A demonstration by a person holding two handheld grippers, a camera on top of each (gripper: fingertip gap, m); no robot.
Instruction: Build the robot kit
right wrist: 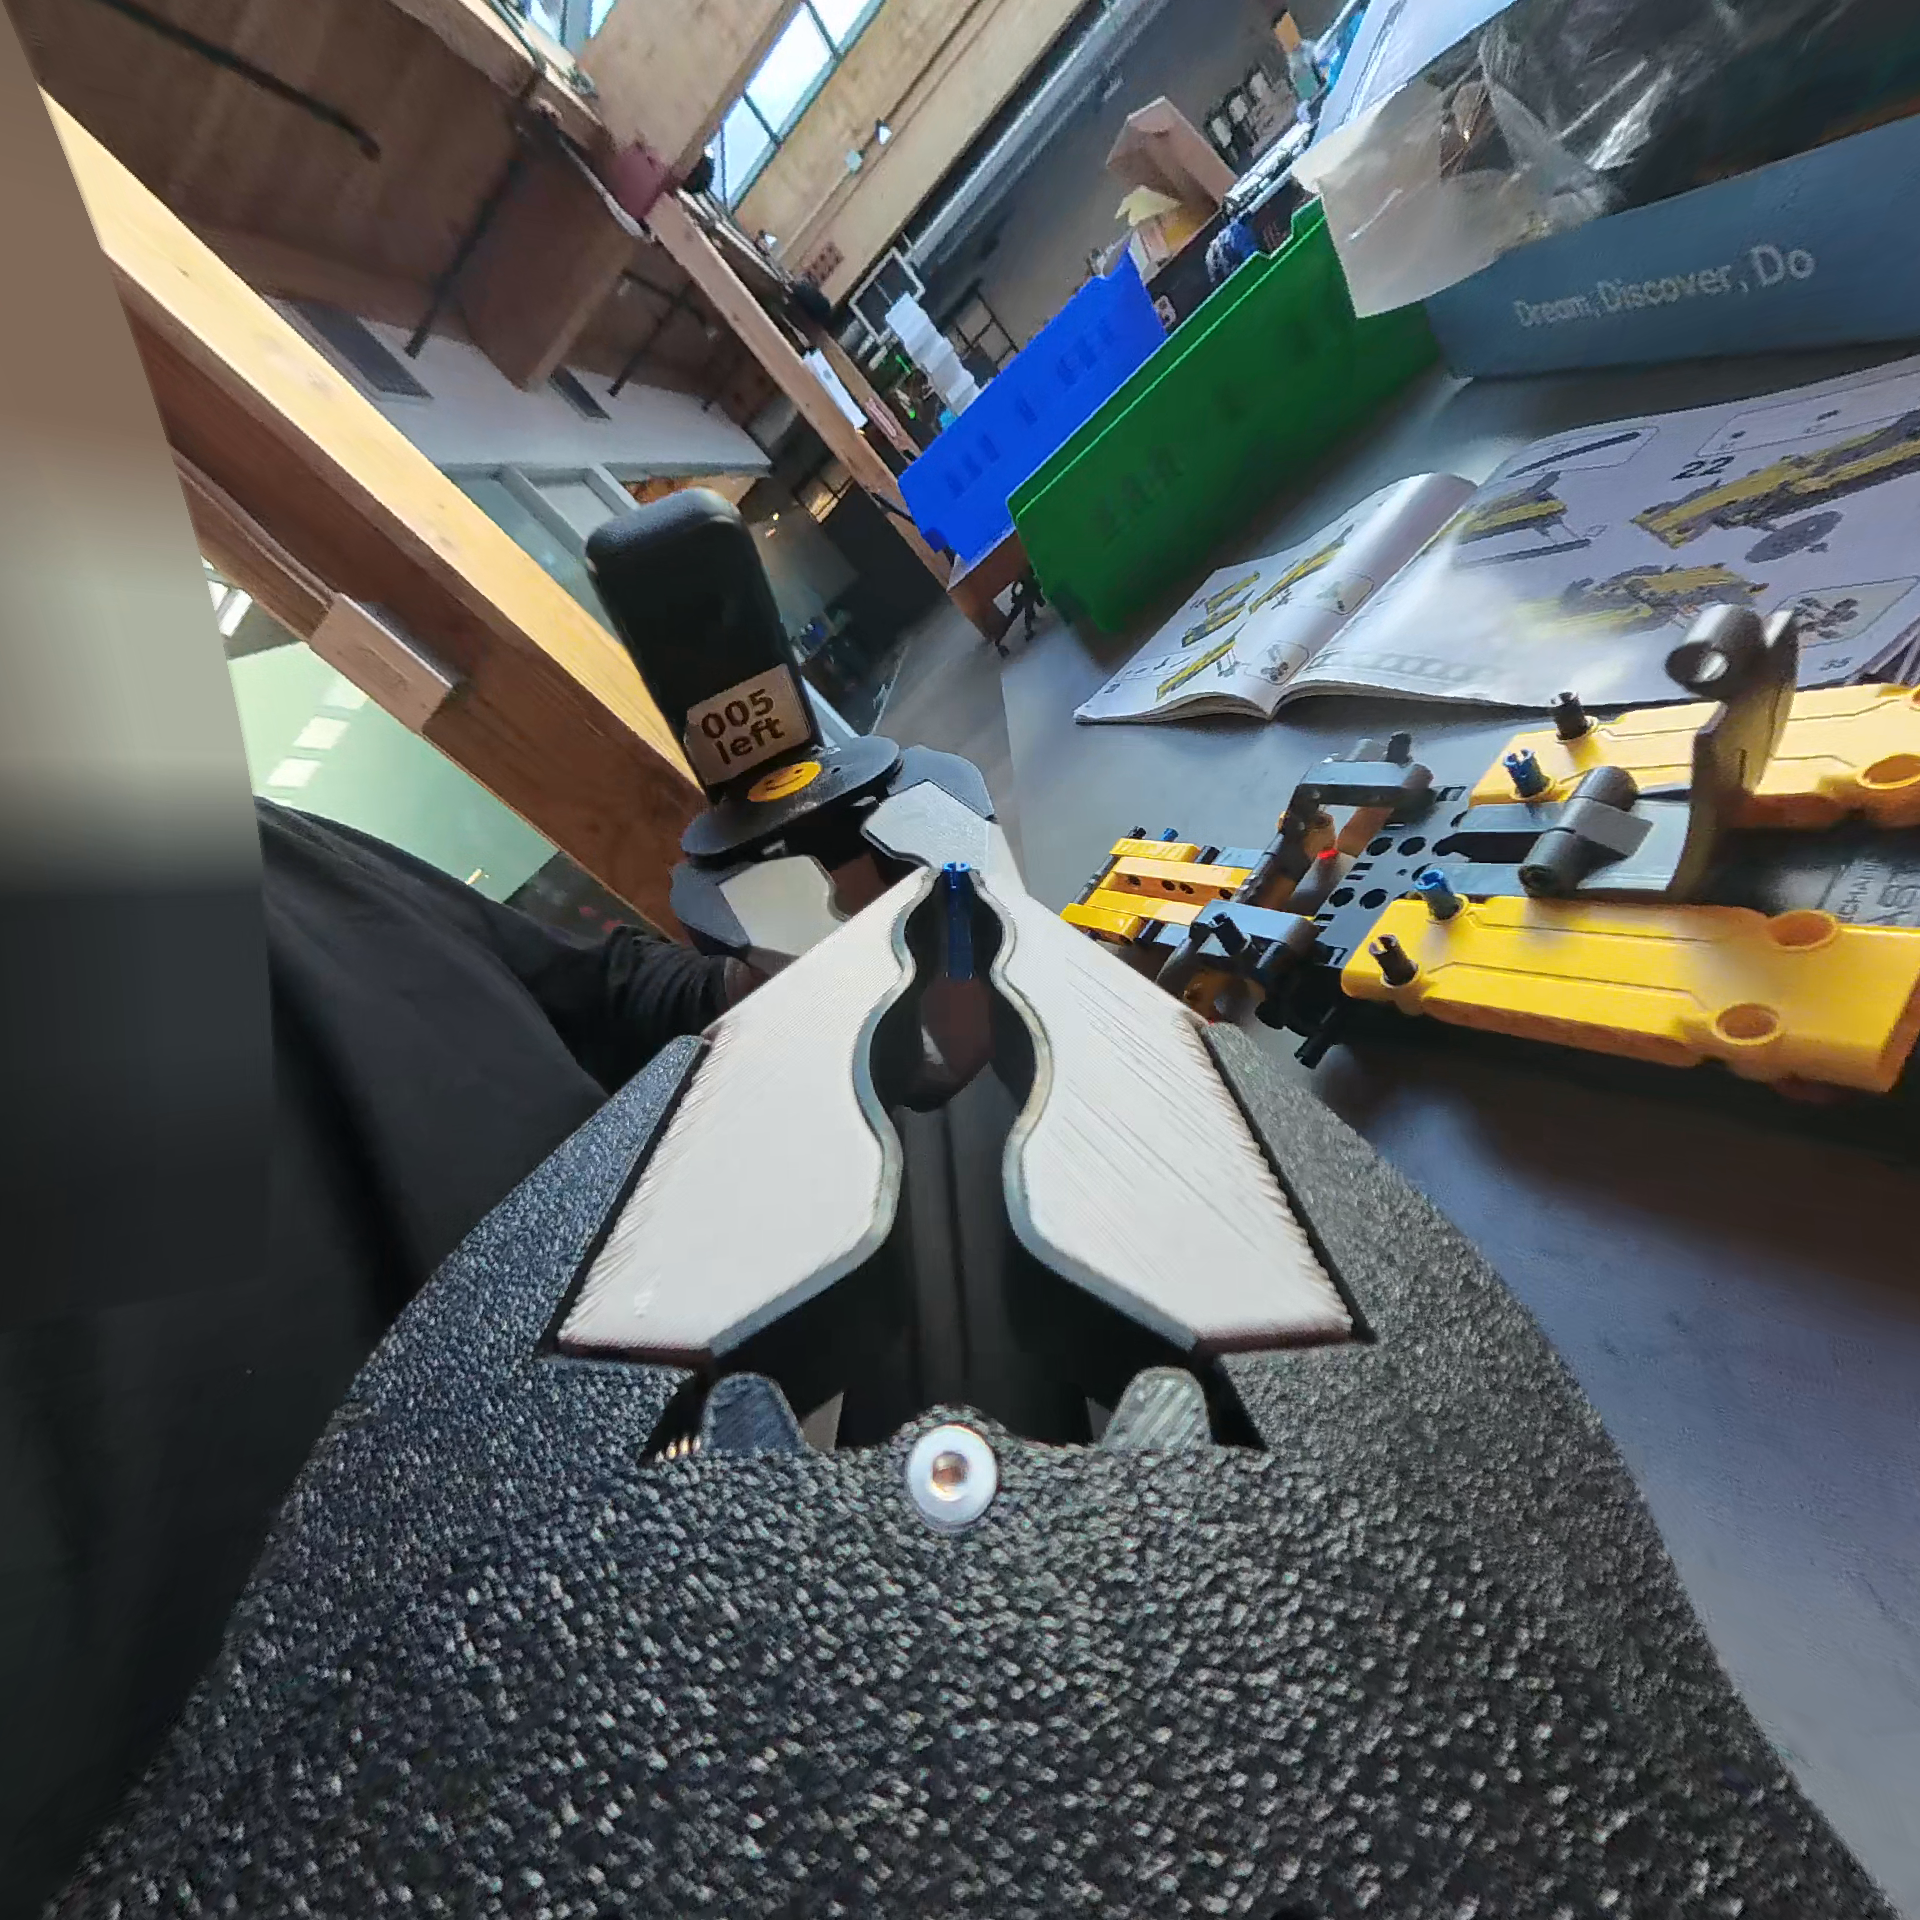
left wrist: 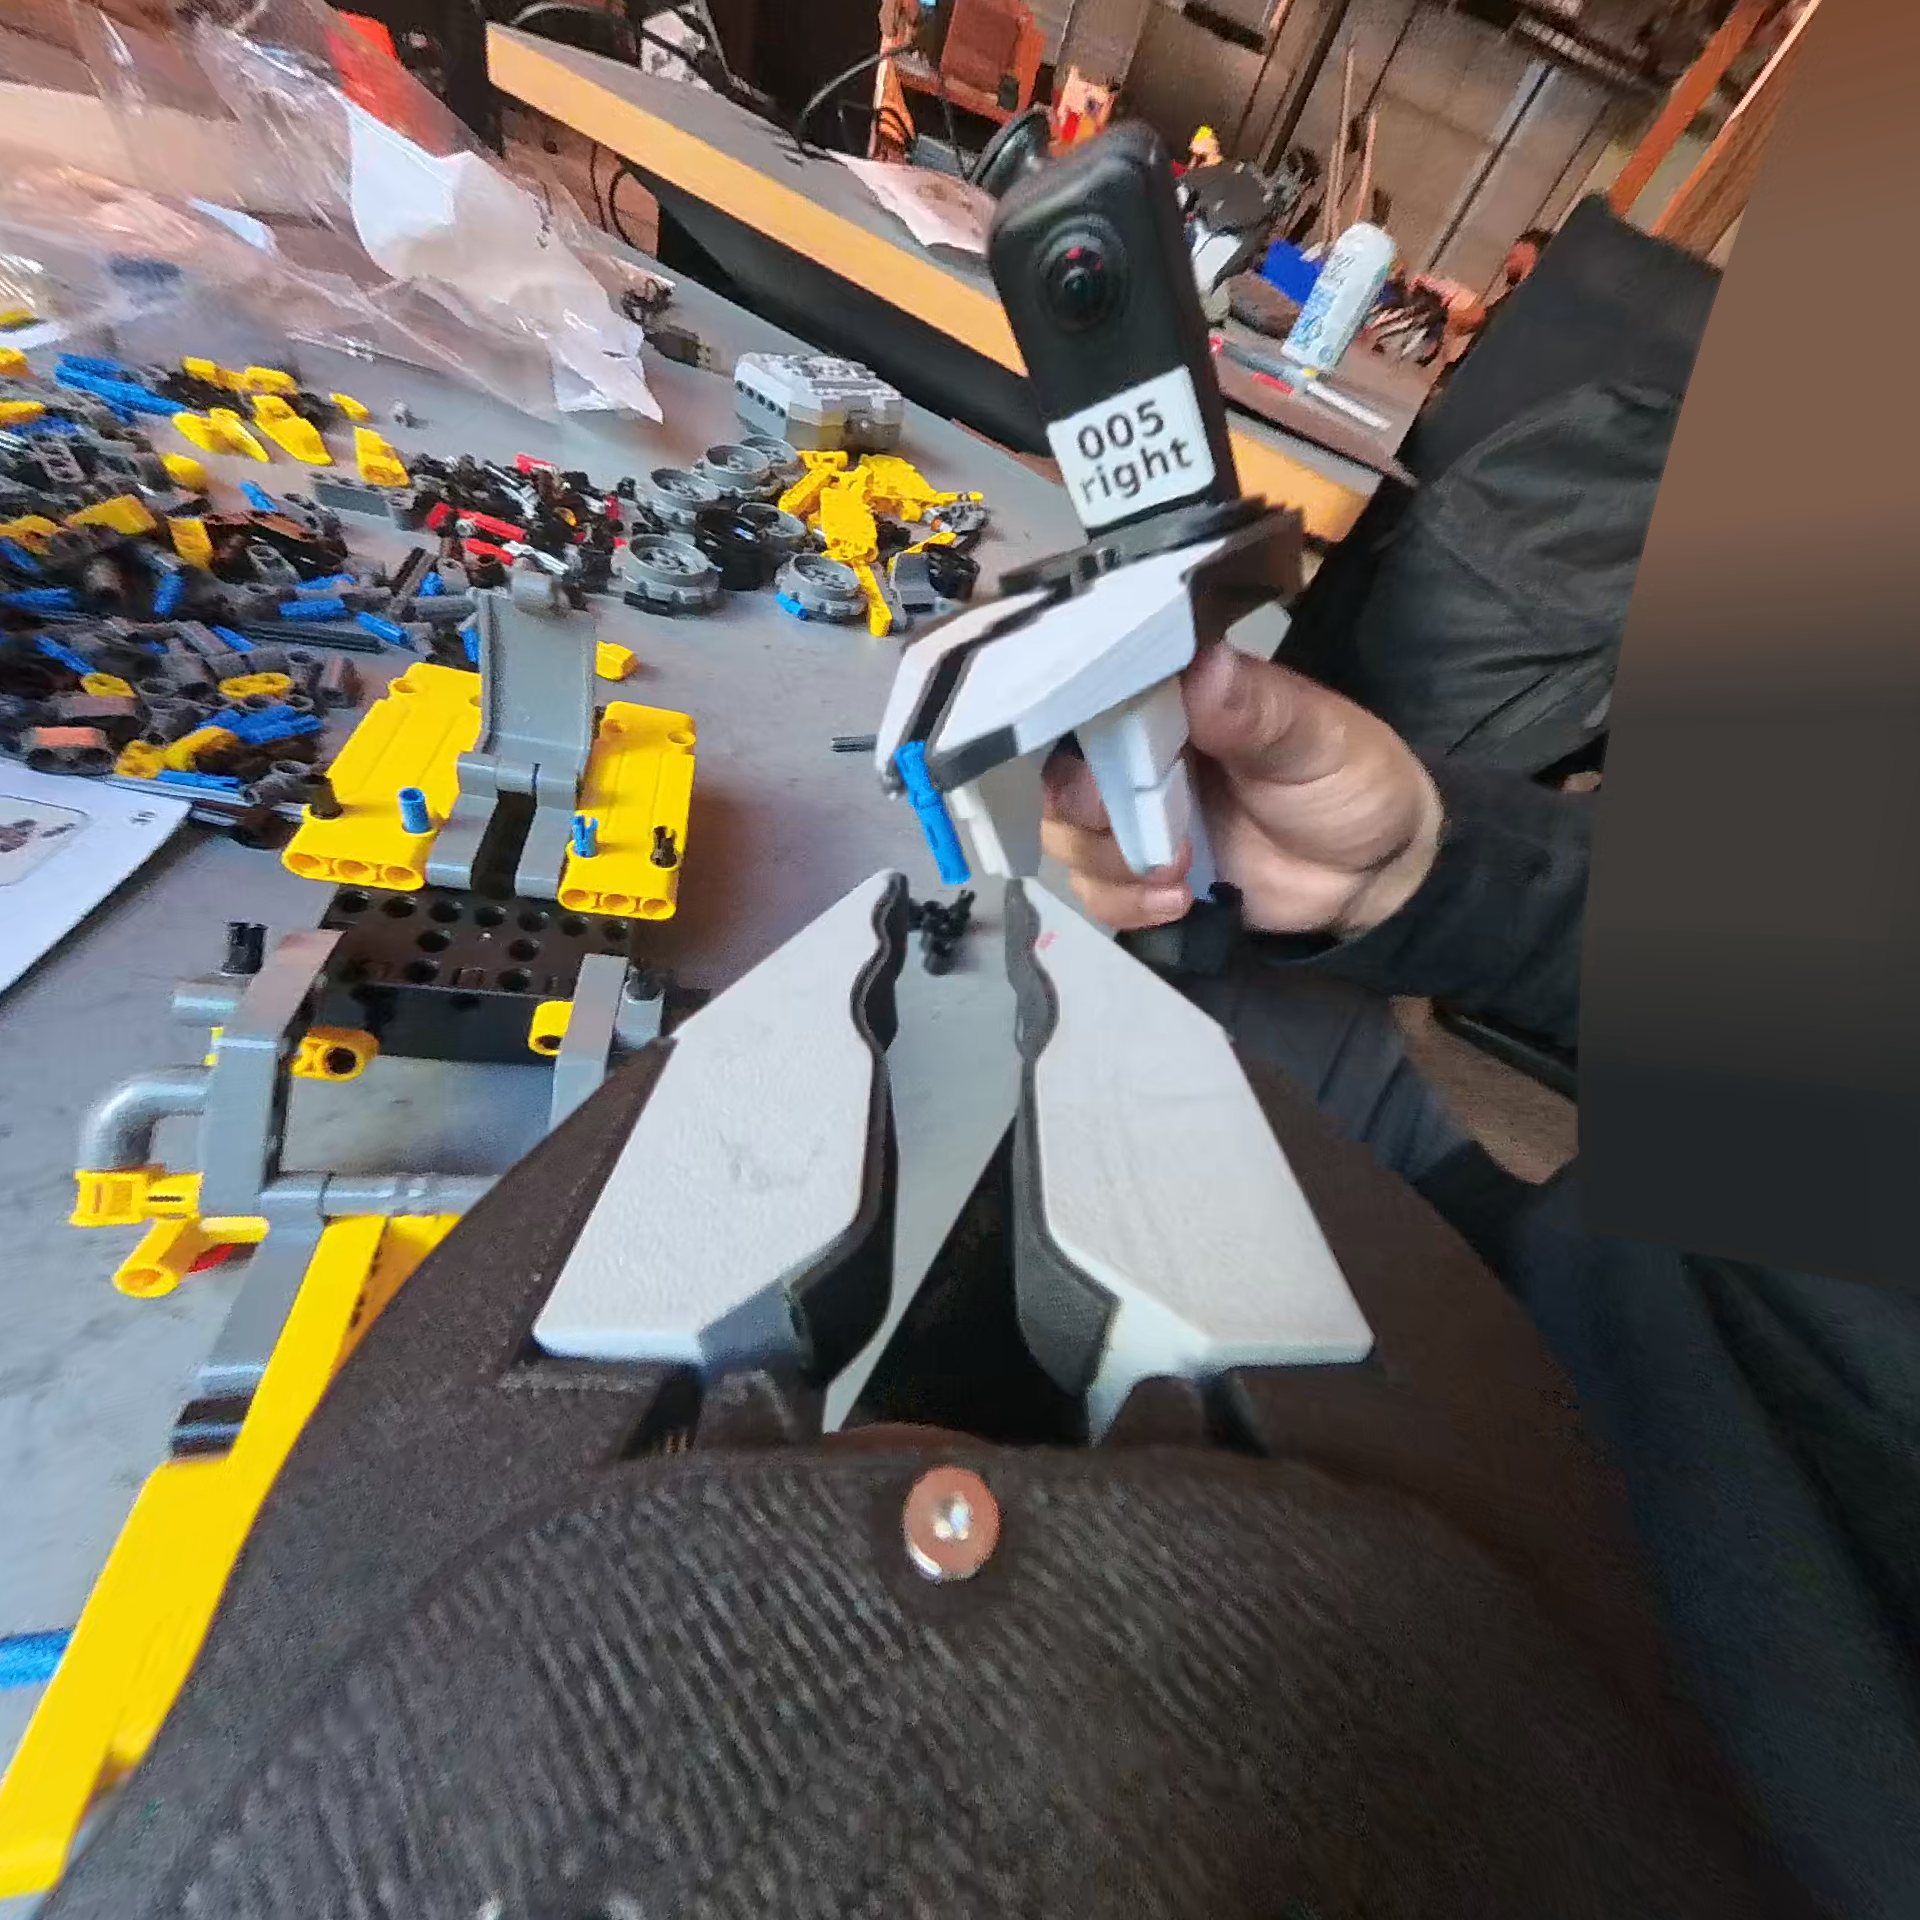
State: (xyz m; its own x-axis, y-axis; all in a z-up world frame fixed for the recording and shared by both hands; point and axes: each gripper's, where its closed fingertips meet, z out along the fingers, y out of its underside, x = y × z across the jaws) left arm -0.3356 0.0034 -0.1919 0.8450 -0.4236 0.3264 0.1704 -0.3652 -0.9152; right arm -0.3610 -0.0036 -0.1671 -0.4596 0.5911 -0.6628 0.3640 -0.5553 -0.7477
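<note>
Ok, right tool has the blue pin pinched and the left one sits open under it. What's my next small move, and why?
Probably ease the right tool down until the blue pin sits between the left tool's open tips. The pin hangs from the right tool's tips, just above that gap, with tiny black pins on the grey table beyond. That's a judgement; depth between them is hard to read.

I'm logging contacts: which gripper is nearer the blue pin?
Right. The right gripper is shut on the blue pin, held above the table. The left gripper is open just below it, tips apart, not touching.
</note>
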